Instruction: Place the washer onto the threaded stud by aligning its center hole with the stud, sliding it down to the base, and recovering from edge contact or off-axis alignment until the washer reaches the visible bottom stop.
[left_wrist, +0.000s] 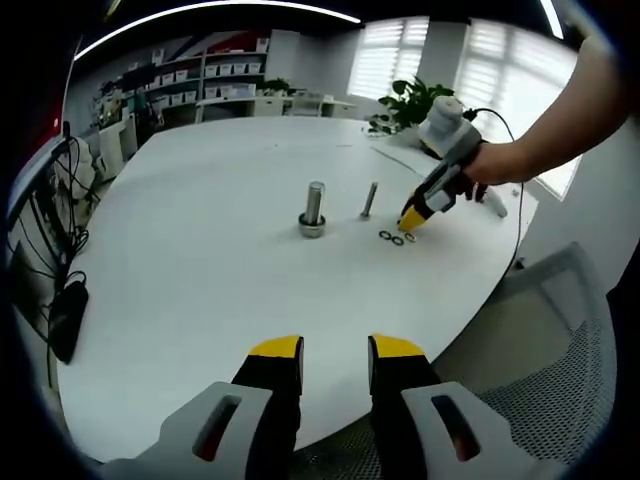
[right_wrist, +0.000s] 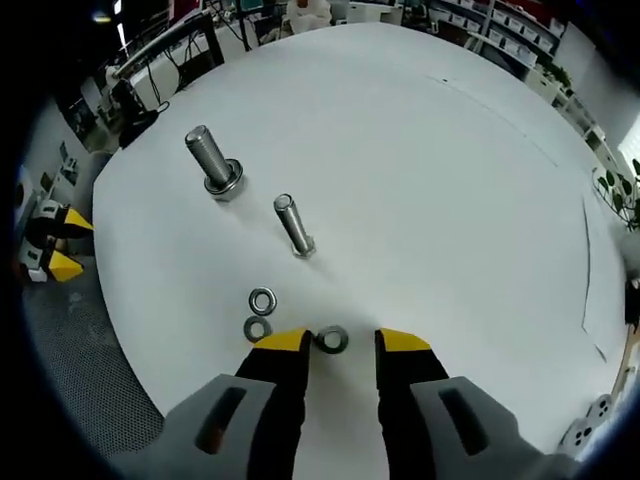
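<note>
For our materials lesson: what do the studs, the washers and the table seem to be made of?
Studs: likely steel, grey with bright glints. Washers: metal too, thin shiny grey rings. Table: smooth matt white top, perhaps laminate; unclear.

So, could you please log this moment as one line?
right gripper: open, straddling washer | left gripper: open, idle | thin stud: bare

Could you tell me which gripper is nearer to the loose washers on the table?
The right gripper. Its open fingers straddle one washer, the two other washers just beside. The left gripper hangs at the table edge, well short of them.
</note>
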